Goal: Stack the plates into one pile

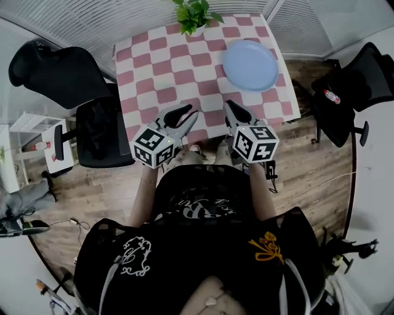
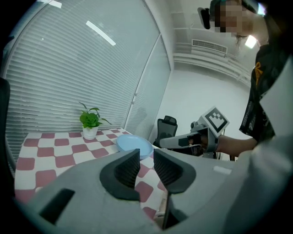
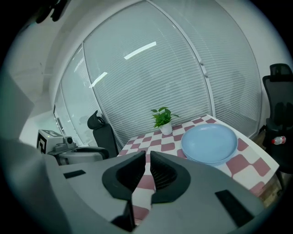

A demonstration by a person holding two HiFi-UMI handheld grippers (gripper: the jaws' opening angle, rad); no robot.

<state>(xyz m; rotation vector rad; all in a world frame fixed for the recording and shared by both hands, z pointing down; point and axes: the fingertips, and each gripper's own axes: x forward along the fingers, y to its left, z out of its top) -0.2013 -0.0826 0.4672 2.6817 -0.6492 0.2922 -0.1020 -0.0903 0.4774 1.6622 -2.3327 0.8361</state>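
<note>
A pile of light-blue plates [image 1: 250, 64] sits on the far right part of the pink-and-white checked table [image 1: 154, 67]; both gripper views show the plates [image 2: 134, 146] [image 3: 209, 143] too. My left gripper [image 1: 184, 112] hovers over the table's near edge, left of centre, jaws drawn together with only a narrow slit and nothing in them [image 2: 146, 155]. My right gripper [image 1: 229, 106] is beside it over the same edge, well short of the plates, shut and empty [image 3: 148, 157]. Each gripper shows in the other's view: the right one [image 2: 183, 140], the left one [image 3: 78, 153].
A small potted plant [image 1: 196, 13] stands at the table's far edge. Black office chairs flank the table at left [image 1: 61, 74] and right [image 1: 363, 80]; the right one carries a bottle [image 1: 331, 96]. Windows with blinds lie behind the table. Wooden floor surrounds it.
</note>
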